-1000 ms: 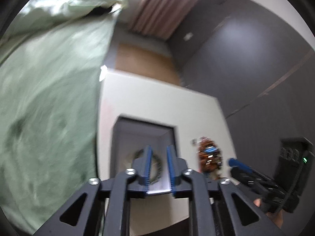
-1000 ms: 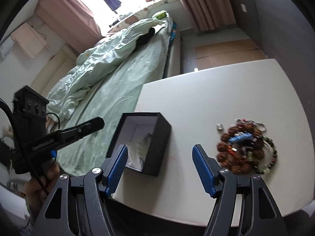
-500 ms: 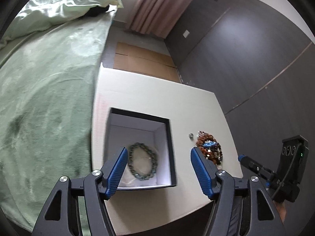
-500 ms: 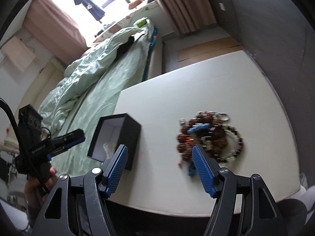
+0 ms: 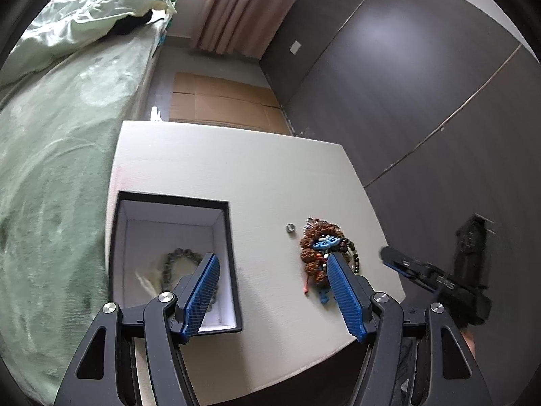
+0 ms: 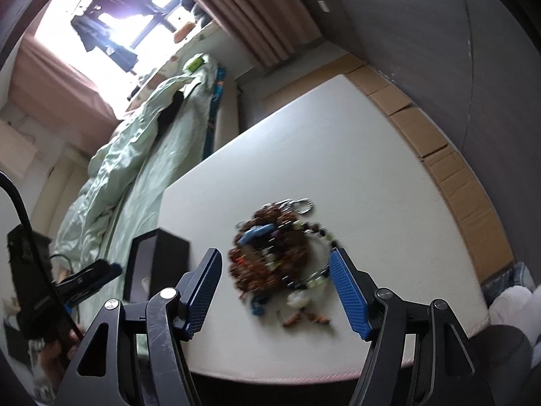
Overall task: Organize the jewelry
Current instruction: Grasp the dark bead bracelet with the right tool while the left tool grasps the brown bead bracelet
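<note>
A black box [image 5: 233, 270] with a white lining sits at the table's left and holds a grey-green bead bracelet [image 5: 175, 260]. A pile of brown, blue and green bead jewelry [image 5: 321, 250] lies to its right, with a small silver ring [image 5: 289, 227] beside it. My left gripper [image 5: 274, 291] is open and empty above the table's near edge, between box and pile. My right gripper [image 6: 275, 287] is open and empty, its fingers straddling the jewelry pile [image 6: 274, 257] from above. The box [image 6: 159, 257] shows to its left.
The white table [image 5: 236, 176] stands against a bed with a green cover [image 5: 50, 169] on its left. A dark wall [image 5: 422, 84] runs along the right. Cardboard [image 5: 223, 101] lies on the floor beyond the table.
My left gripper opened, left the bracelet in the box and drew back to the right. My right gripper swung right from the box and closed in over the jewelry pile.
</note>
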